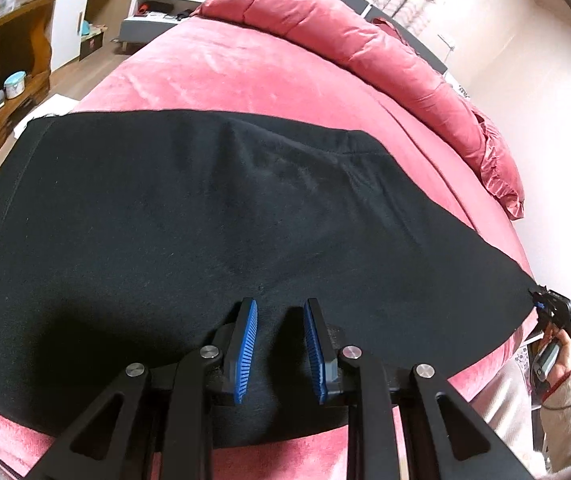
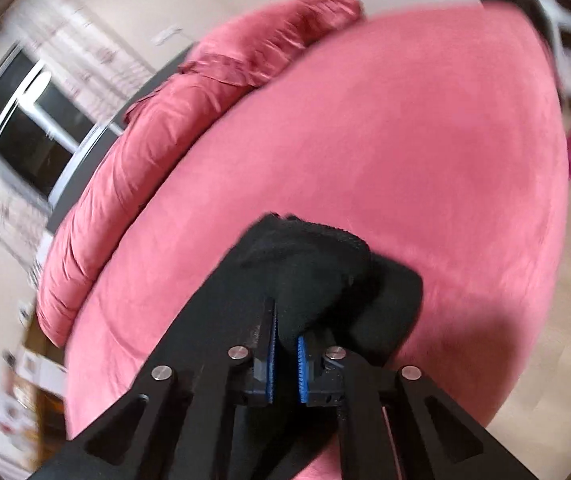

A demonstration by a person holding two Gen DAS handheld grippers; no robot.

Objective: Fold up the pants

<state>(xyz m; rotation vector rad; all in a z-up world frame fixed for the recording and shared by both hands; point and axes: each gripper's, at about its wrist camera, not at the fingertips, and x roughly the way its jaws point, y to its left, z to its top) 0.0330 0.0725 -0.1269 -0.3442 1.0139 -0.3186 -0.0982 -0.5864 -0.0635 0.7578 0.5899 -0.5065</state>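
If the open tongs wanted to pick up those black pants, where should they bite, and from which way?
Probably the near edge of the black pants, just below the left tongs. The cloth lies flat on the pink bed, so only an edge offers a lip to pinch. Come in low from the near side, one finger sliding under. The right tongs already grip a bunched end.

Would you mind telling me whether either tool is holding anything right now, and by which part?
The right tool is shut on a bunched end of the black pants. The left tool is open over the cloth, gripping nothing.
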